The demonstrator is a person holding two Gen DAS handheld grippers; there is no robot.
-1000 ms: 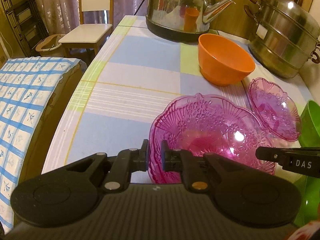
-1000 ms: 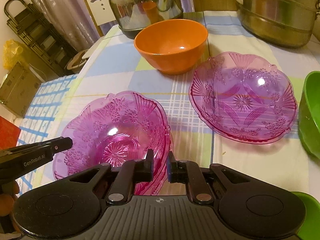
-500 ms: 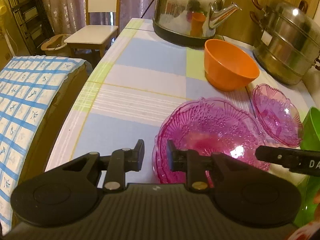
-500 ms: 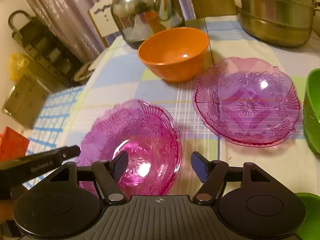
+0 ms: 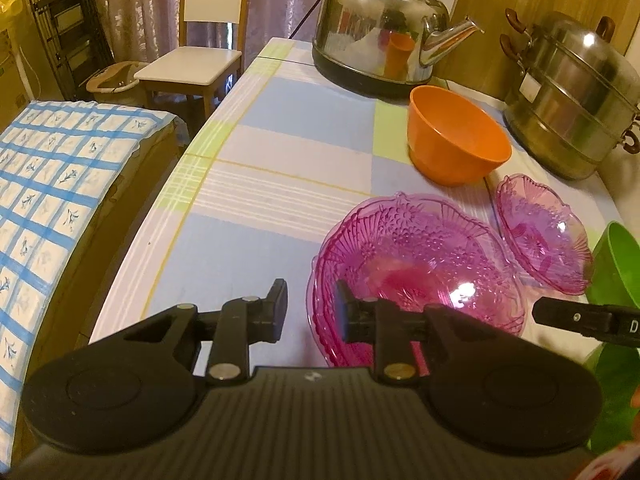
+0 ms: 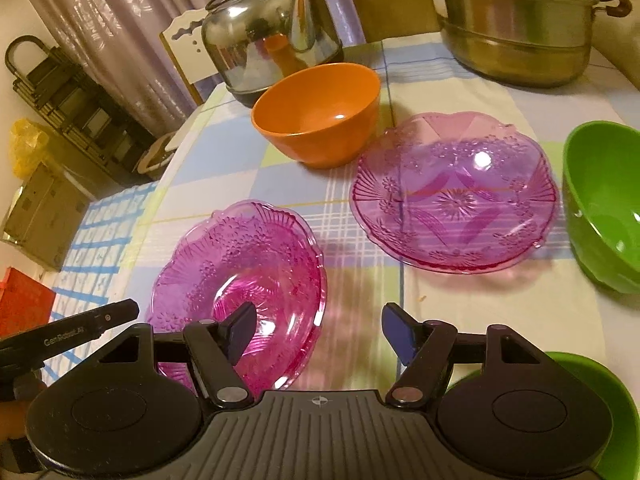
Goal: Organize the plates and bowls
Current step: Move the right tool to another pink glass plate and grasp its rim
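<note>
Both hand-held grippers have let go since a second ago: then each was pinched on the rim of the near pink dish, now both stand released and drawn back a little.

Left hand-held gripper (image 5: 310, 306): fingers parted, straddling the dish's near-left rim without touching it. Right hand-held gripper (image 6: 316, 330): fingers spread wide, left finger over the dish's near rim, right finger over bare cloth.

Near pink dish (image 6: 240, 280) sits flat on the desk (image 5: 280, 160), toward the front edge. It looks like two dishes nested, a doubled rim showing in the left view; not certain. Second pink dish (image 6: 456, 192) lies apart to its right, further in. Orange bowl (image 6: 320, 112) behind, near the kettle (image 5: 380, 32). Green bowl (image 6: 604, 204) at the right edge.

Step in hand, as I judge it: release finished, next the loose pink dish. To do it well: retreat straight back and up, clear of the scalloped rim so nothing drags. Take the next dish by its rim, fingers across the edge, lightly; the patterned surface is probably slippery. Keep it level, lower it centred.

Pose: both grippers low, pointing forward over the front edge, tilted slightly down.
</note>
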